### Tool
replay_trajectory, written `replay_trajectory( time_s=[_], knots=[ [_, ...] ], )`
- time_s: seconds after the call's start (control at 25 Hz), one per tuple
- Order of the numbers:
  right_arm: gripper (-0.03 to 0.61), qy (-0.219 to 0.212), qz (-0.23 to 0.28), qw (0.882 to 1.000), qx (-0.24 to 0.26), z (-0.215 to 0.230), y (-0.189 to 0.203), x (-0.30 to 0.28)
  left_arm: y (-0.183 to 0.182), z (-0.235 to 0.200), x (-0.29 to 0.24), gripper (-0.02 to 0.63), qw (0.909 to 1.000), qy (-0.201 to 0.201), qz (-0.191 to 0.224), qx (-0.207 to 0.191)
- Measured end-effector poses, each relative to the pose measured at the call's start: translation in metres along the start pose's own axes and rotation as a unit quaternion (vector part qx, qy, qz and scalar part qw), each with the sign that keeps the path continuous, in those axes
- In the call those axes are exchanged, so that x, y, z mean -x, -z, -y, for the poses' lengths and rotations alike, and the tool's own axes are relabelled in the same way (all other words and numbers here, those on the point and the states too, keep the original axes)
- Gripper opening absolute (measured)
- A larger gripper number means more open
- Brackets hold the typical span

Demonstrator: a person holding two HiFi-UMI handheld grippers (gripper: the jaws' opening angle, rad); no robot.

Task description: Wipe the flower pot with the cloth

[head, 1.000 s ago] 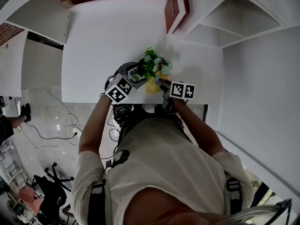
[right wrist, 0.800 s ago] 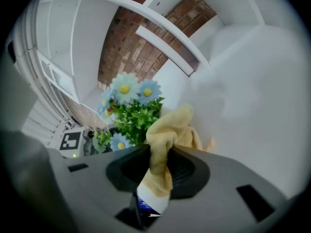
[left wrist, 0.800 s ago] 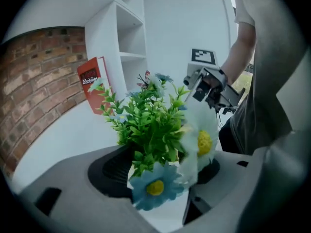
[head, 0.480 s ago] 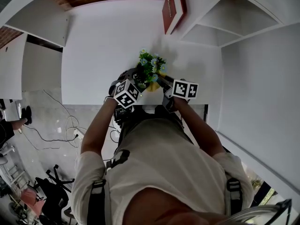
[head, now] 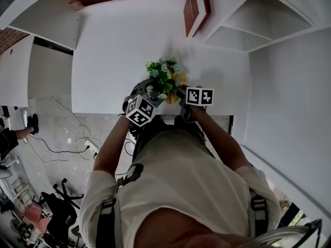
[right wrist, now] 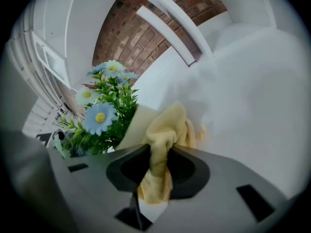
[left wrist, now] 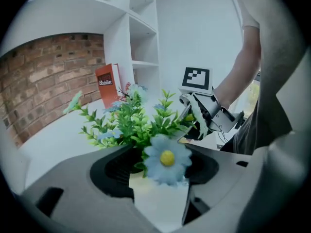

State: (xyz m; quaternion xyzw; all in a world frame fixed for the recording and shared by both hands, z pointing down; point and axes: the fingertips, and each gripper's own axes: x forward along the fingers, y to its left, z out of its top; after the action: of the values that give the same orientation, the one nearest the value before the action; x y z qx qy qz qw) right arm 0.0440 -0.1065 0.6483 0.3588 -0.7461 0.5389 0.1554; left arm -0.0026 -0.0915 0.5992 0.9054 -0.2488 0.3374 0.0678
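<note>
A cream flower pot [left wrist: 156,200] with green leaves and pale blue flowers [head: 162,75] stands near the front edge of the white table [head: 114,50]. My left gripper [head: 150,93] has its jaws round the pot from the left. They have just been closing a little, and both pads now lie against the pot's sides. My right gripper [head: 179,93] is shut on a yellow cloth [right wrist: 167,127]. In the right gripper view it holds the bunched cloth against the pot's wall [right wrist: 130,125]. The left gripper view shows the right gripper [left wrist: 201,123] just beyond the leaves.
A red book [head: 196,6] leans at the back right of the table, by white shelves [head: 253,19]. A brick wall [left wrist: 43,72] runs along the back. The table's front edge [head: 103,113] is just below the grippers, with cables on the floor [head: 67,138] beyond it.
The left gripper's cube has come in closer to the pot's near side and a little lower. Less of the yellow cloth shows under the leaves. The right gripper has hardly shifted.
</note>
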Motion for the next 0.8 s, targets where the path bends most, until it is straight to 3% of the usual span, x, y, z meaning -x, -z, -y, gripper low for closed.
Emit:
replay_trajectory(
  time_s=[0.16, 0.32, 0.56, 0.68, 0.8],
  knots=[
    [0.11, 0.0, -0.005, 1.0, -0.003, 0.003, 0.0, 0.001, 0.014, -0.02, 0.022, 0.304, 0.999, -0.004, -0.004, 0.045],
    [0.11, -0.008, 0.009, 1.0, 0.001, -0.008, -0.011, 0.014, 0.028, -0.032, 0.017, 0.324, 0.9951, 0.036, -0.025, 0.088],
    [0.112, -0.08, 0.061, 0.995, 0.019, -0.056, -0.05, 0.037, 0.02, -0.033, 0.002, 0.324, 0.9941, 0.034, 0.009, 0.103],
    [0.112, -0.081, 0.058, 0.995, 0.018, -0.054, -0.05, 0.032, 0.019, -0.032, 0.003, 0.324, 0.9938, 0.022, 0.01, 0.108],
    [0.115, -0.081, 0.063, 0.994, -0.026, -0.035, -0.042, 0.023, 0.018, -0.032, 0.001, 0.324, 0.9936, 0.016, 0.01, 0.111]
  ],
)
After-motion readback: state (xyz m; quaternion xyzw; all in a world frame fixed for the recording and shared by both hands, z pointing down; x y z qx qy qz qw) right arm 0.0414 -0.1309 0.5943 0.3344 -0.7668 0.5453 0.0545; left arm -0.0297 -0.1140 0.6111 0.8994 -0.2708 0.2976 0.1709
